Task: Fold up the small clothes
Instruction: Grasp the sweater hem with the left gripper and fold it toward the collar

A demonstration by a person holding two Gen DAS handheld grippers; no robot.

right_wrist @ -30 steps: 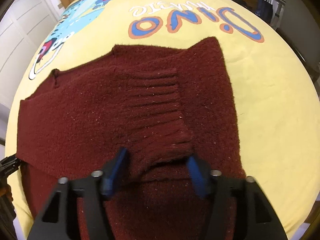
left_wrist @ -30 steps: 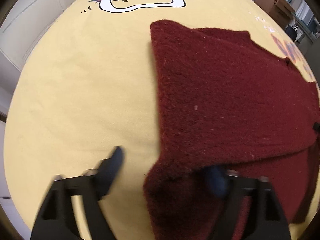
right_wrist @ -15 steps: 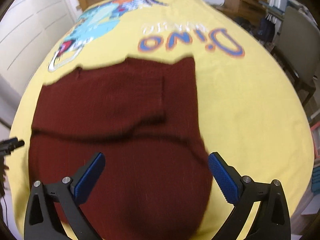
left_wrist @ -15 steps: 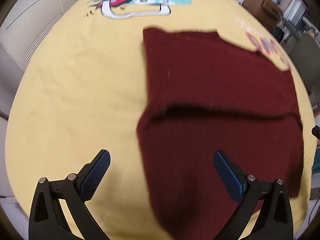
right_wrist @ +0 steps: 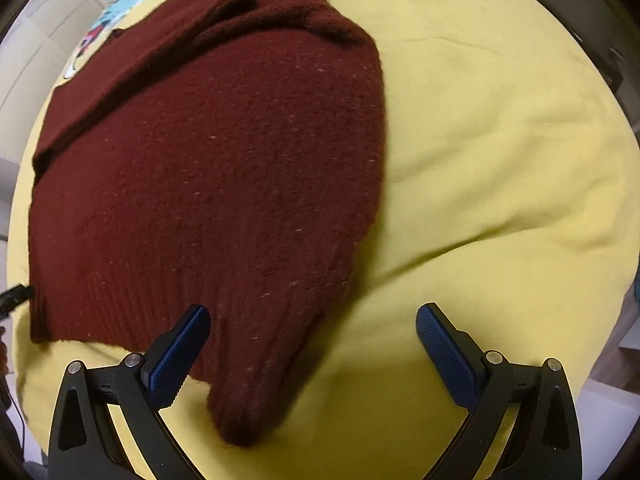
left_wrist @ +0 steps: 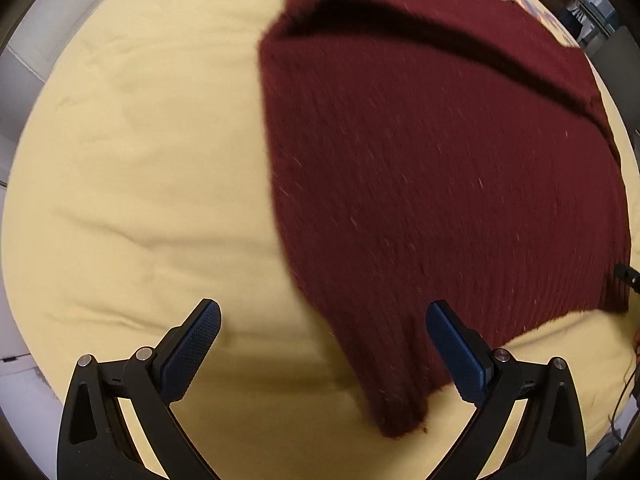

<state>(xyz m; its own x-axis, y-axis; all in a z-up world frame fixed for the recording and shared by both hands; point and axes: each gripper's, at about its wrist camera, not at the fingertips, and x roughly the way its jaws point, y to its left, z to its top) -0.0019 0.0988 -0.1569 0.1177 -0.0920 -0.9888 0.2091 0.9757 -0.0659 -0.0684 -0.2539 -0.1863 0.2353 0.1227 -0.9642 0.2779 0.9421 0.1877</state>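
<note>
A dark red knit sweater [left_wrist: 440,160] lies on the yellow bedspread [left_wrist: 140,160], with its upper part folded down over the body. It also shows in the right wrist view [right_wrist: 208,160]. My left gripper [left_wrist: 320,344] is open and empty, low over the sweater's near left hem corner, which lies between its fingers. My right gripper [right_wrist: 312,344] is open and empty over the near right hem corner. The ribbed hem runs along the near edge in both views.
The yellow bedspread [right_wrist: 500,140] has a cartoon print at its far end [right_wrist: 116,4]. White cupboard doors [left_wrist: 24,52] stand to the left. A black tip of the other gripper [left_wrist: 626,274] shows at the right edge. The bed's near edge is just below the grippers.
Both grippers have opened, let go of the folded-down part and pulled back toward the near hem, then dropped low over its two corners.
</note>
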